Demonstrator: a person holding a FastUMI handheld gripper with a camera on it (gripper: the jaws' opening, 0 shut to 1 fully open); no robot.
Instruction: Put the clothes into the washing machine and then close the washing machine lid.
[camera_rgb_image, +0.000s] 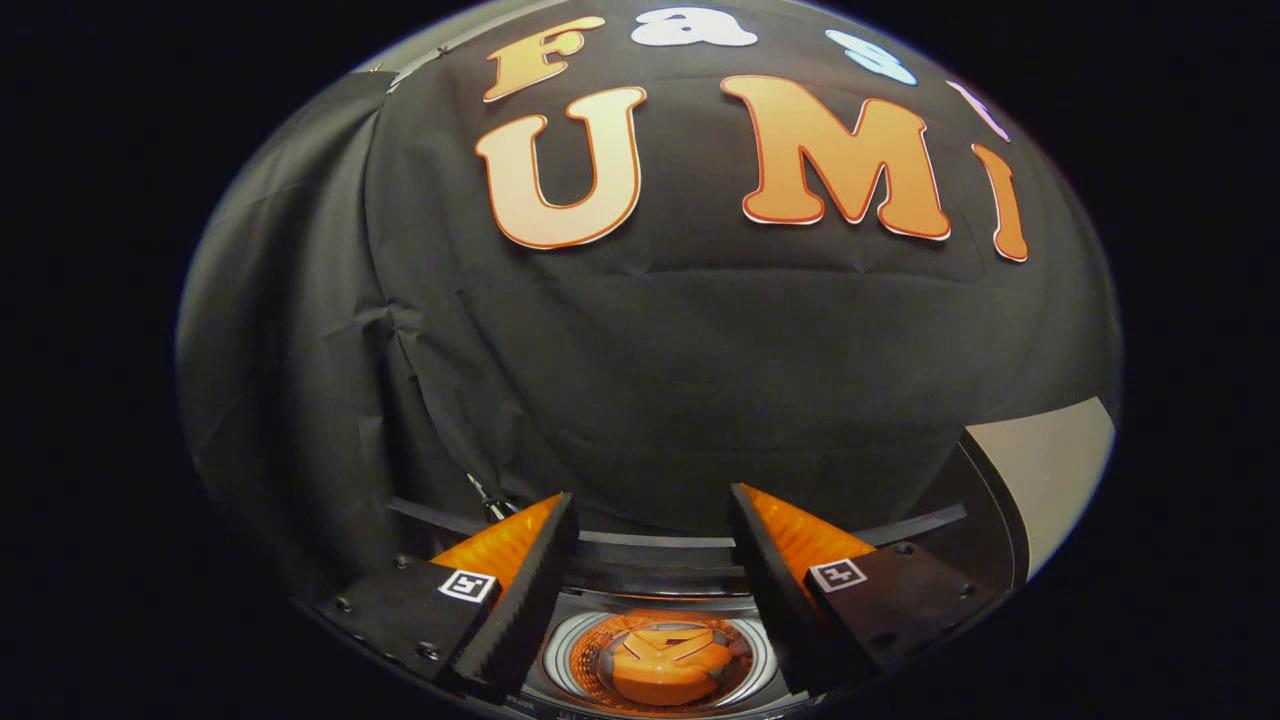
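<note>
Gripper view: looks forward along the two fingers toward the black cloth booth wall (650, 380), with the washing machine below.
Gripper (650, 520): held above the washing machine opening, pointing at the booth wall.
Jaws: spread wide apart, with nothing between them; neither finger touches anything.
Fingers (520, 590): each carries a ridged inner pad and a small square marker tag on its base plate.
Washing machine (660, 560): sits directly under the gripper; its dark curved top rim runs across behind and beneath both fingers.
Drum (590, 655): visible between the finger bases, a round opening with a bright metal ring and perforated inner wall.
Clothes (668, 665): an orange mass with pale markings shows inside the drum, below and between the fingers; whether it is fabric or a reflection on a glossy surface cannot be told.
Lid (985, 500): a dark curved panel stands raised beyond the right finger; its exact position is unclear from this angle.
Pale surface (1050, 470): a light panel lies past the raised lid, beside the cloth wall.
</note>
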